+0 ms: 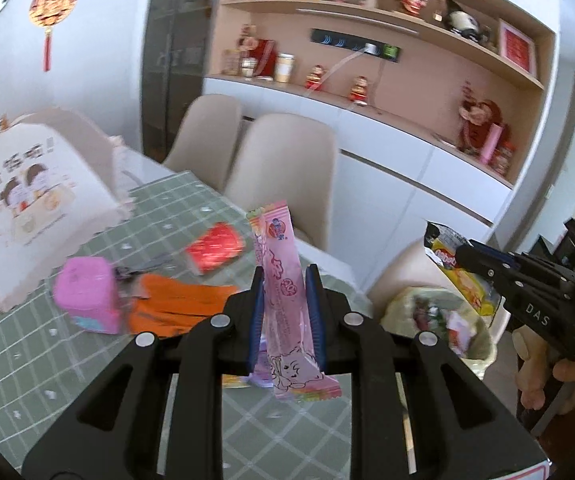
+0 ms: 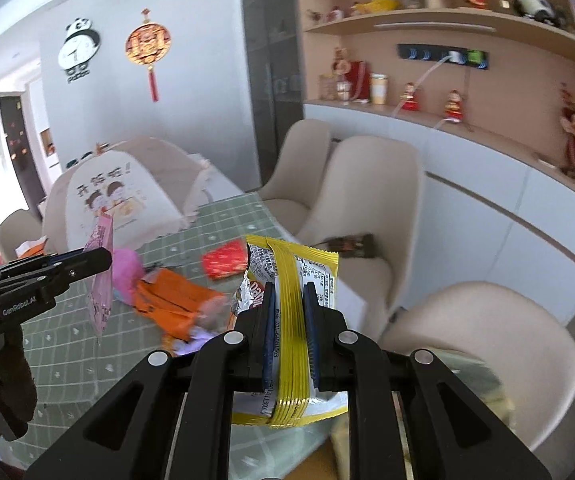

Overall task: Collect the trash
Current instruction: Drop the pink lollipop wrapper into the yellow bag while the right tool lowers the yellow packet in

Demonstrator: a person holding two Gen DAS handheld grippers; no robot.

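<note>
My left gripper [image 1: 285,280] is shut on a long pink candy wrapper [image 1: 283,300], held upright above the green checked table [image 1: 47,360]. My right gripper [image 2: 287,294] is shut on a yellow and silver snack wrapper [image 2: 291,280]. From the left wrist view that right gripper [image 1: 463,250] hangs at the right with the yellow wrapper [image 1: 463,280], above a bin lined with a yellowish bag [image 1: 439,320] that holds trash. On the table lie a red packet [image 1: 215,248], an orange wrapper [image 1: 179,308] and a pink box [image 1: 87,296]. In the right wrist view the left gripper [image 2: 103,258] shows with the pink wrapper [image 2: 101,280].
A beige mesh food cover [image 1: 31,204] with cartoon figures stands at the table's far left. Beige chairs [image 1: 283,172] line the table's far side; another chair [image 2: 487,344] is near the bin. White cabinets and shelves with figurines [image 1: 407,80] run along the wall.
</note>
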